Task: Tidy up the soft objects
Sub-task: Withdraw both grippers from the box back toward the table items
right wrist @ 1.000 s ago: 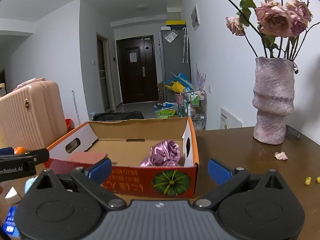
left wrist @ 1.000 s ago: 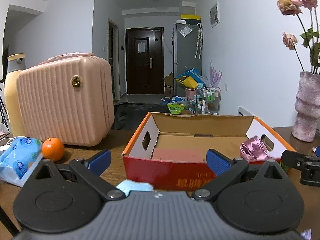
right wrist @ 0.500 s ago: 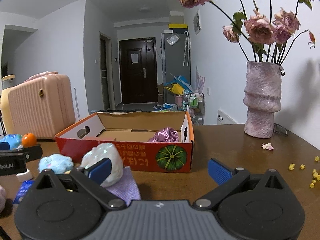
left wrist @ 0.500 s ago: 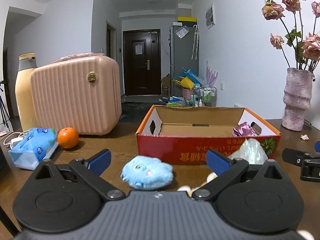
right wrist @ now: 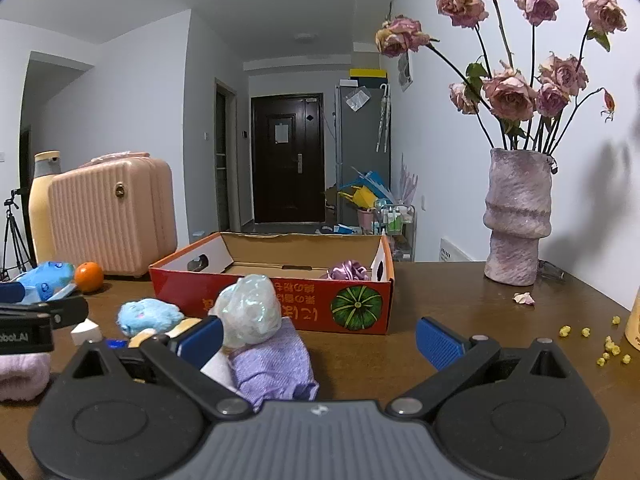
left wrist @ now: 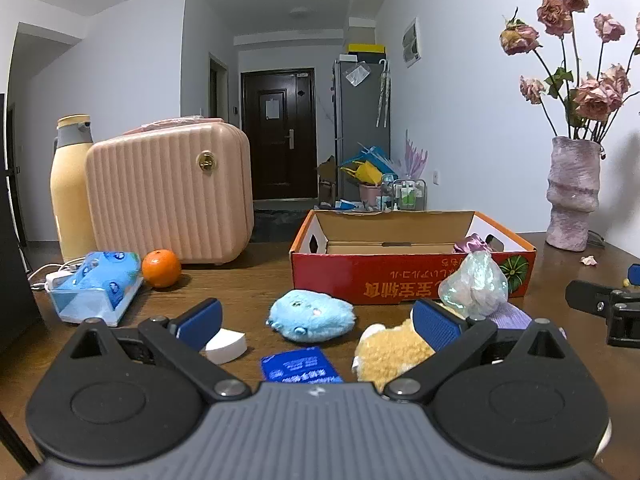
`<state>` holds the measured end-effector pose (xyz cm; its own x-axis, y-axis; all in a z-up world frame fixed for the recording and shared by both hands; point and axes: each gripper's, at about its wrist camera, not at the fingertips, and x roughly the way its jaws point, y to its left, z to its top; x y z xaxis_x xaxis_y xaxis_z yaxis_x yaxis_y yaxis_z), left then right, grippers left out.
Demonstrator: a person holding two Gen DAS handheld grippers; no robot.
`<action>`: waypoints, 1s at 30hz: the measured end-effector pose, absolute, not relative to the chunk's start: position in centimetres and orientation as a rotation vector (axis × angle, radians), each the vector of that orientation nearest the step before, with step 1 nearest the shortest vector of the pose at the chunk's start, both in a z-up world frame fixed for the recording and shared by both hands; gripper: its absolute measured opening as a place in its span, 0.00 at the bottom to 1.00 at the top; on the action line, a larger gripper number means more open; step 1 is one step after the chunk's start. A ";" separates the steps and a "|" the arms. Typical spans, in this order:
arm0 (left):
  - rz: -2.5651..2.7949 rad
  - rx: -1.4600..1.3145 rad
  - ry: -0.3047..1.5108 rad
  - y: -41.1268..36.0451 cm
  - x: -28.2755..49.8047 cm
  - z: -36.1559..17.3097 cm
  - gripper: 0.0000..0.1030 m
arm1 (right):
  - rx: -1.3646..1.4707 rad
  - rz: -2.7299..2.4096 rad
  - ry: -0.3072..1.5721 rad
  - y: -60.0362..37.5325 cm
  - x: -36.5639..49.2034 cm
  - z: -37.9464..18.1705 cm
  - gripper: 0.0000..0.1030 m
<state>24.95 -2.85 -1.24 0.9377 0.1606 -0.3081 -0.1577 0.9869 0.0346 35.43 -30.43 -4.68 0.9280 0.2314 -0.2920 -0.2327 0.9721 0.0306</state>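
Observation:
A red cardboard box stands open on the wooden table, a purple satin scrunchie inside its right end. In front of it lie a blue plush, a beige plush, an iridescent white bundle and a lilac cloth. A pink cloth lies at the far left of the right wrist view. My left gripper is open, just short of the blue plush. My right gripper is open, its left finger beside the bundle.
A pink suitcase, yellow bottle, orange and tissue pack stand at the left. A vase of roses is at the back right. A white wedge and blue packet lie near me. Yellow crumbs dot the right.
Both grippers have drawn back from the box toward the near table edge. The plush toys, bundle and cloths in front of the box have come into view.

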 end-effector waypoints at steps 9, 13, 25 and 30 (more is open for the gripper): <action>0.153 0.027 0.314 -2.0 21.8 -1.5 1.00 | -0.021 0.245 0.326 -30.2 32.7 -5.3 1.00; 0.149 0.031 0.312 -1.5 20.5 -1.6 1.00 | -0.019 0.241 0.332 -30.3 31.7 -5.4 1.00; 0.143 0.031 0.335 0.4 17.2 -2.2 1.00 | -0.028 0.253 0.334 -29.9 29.5 -5.6 1.00; 0.139 0.020 0.322 0.7 16.7 -2.0 1.00 | -0.032 0.248 0.345 -29.8 29.6 -5.8 1.00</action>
<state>16.73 0.69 -1.96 0.9389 0.1398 -0.3145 -0.1334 0.9902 0.0417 29.65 -29.82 -5.80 0.9112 0.2353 -0.3382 -0.2461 0.9692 0.0112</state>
